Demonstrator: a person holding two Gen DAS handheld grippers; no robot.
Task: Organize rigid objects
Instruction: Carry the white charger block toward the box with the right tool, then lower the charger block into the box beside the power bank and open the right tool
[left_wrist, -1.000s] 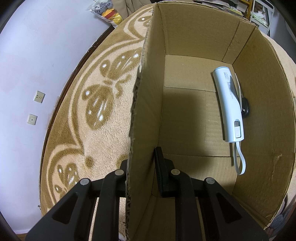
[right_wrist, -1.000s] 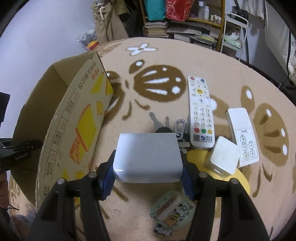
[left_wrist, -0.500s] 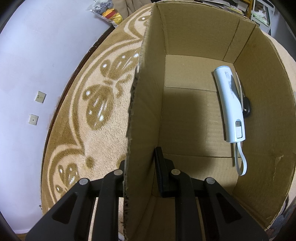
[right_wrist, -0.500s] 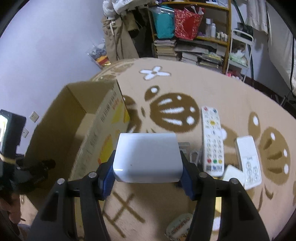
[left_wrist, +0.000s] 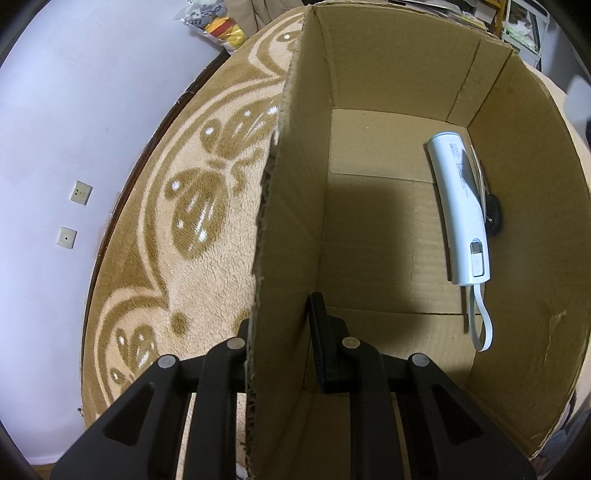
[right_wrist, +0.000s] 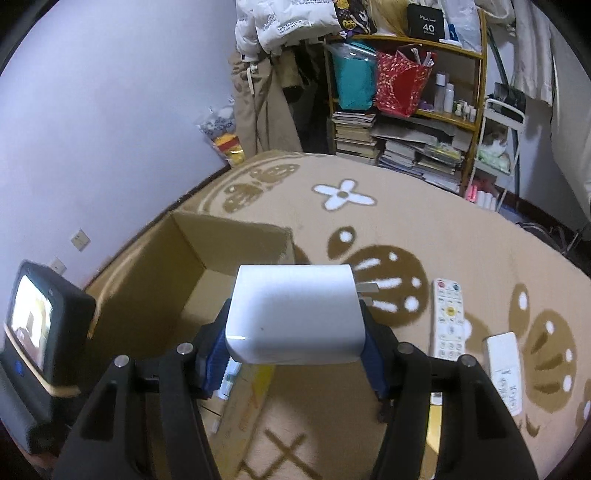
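While the cardboard box (left_wrist: 517, 236) already holds a white power bank (left_wrist: 460, 218) lying along its right wall with a small dark item (left_wrist: 493, 218) tucked beside it, the sorting looks, by my reckoning, only partly done; the right tool (right_wrist: 295, 354) pinches a white charger block (right_wrist: 295, 314) between its blue pads, held above the carpet with the box's opening just ahead and to the left, so this piece is on its way in but not yet placed; the left tool (left_wrist: 280, 332) is pressed together on the box's near wall, one finger inside and one outside, steadying it; still out on the carpet (right_wrist: 443, 229) lie a white remote (right_wrist: 448, 321) and a flat white controller (right_wrist: 506, 369) just beside it, well apart from the box; there is no raised surface, the things lie on a beige carpet patterned with brown ladybird shapes; a pale lilac wall (right_wrist: 110, 110) carries sockets, and a crowded shelf (right_wrist: 424, 110) of books, bags and bottles stands at the far side.
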